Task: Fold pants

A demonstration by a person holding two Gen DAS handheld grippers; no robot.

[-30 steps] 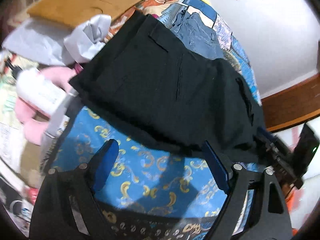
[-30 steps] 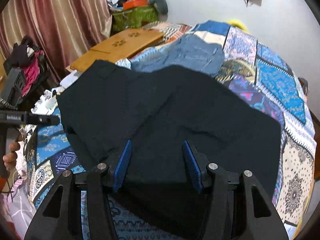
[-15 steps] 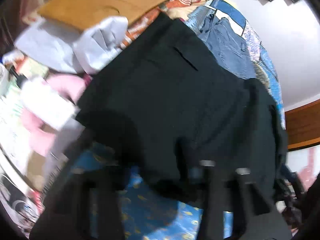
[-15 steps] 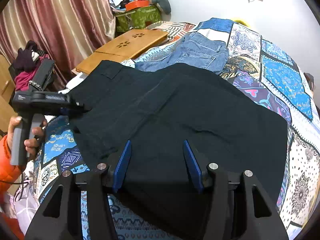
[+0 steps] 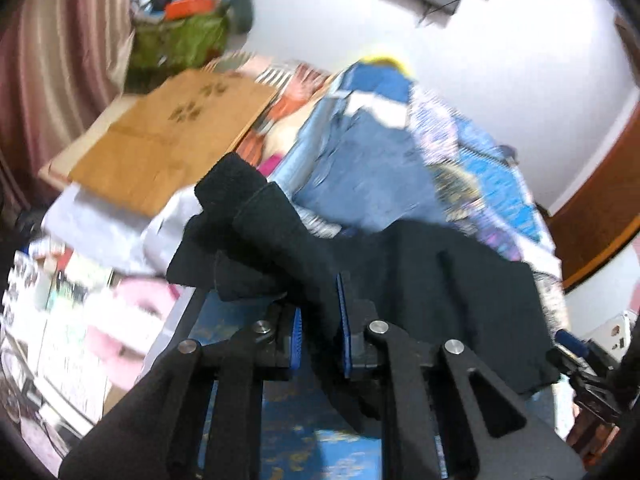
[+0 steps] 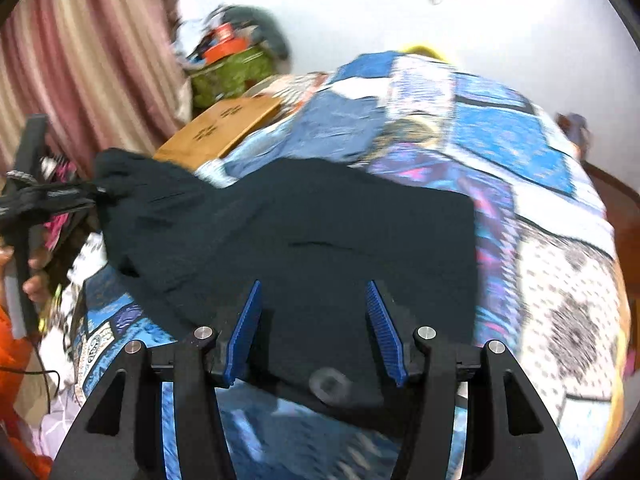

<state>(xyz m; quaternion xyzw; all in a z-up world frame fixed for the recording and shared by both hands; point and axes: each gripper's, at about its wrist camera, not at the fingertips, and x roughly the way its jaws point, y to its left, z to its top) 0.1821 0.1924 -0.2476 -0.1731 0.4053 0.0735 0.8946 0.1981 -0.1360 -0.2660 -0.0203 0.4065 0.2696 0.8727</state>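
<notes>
Black pants (image 6: 320, 220) lie spread on a patchwork bedspread (image 6: 540, 248). My left gripper (image 5: 318, 300) is shut on a bunched corner of the pants (image 5: 280, 232), and that cloth stands up above the blue pads (image 5: 343, 312). In the right wrist view the left gripper (image 6: 90, 194) holds this corner raised at the pants' left end. My right gripper (image 6: 313, 286) stands open over the near edge of the pants, its pads apart and the cloth lying flat beneath them. The right gripper (image 5: 576, 356) also shows at the far right of the left wrist view.
Blue jeans (image 6: 340, 120) lie on the bed beyond the black pants. A wooden lap table (image 5: 172, 136) rests at the bed's left side, with a green bag (image 6: 232, 72) and curtain behind. A person's hand (image 6: 32, 280) with an orange sleeve holds the left tool.
The left gripper has shut on the pants' corner and lifted it off the bed. The right gripper has shifted sideways over the pants with its jaws unchanged.
</notes>
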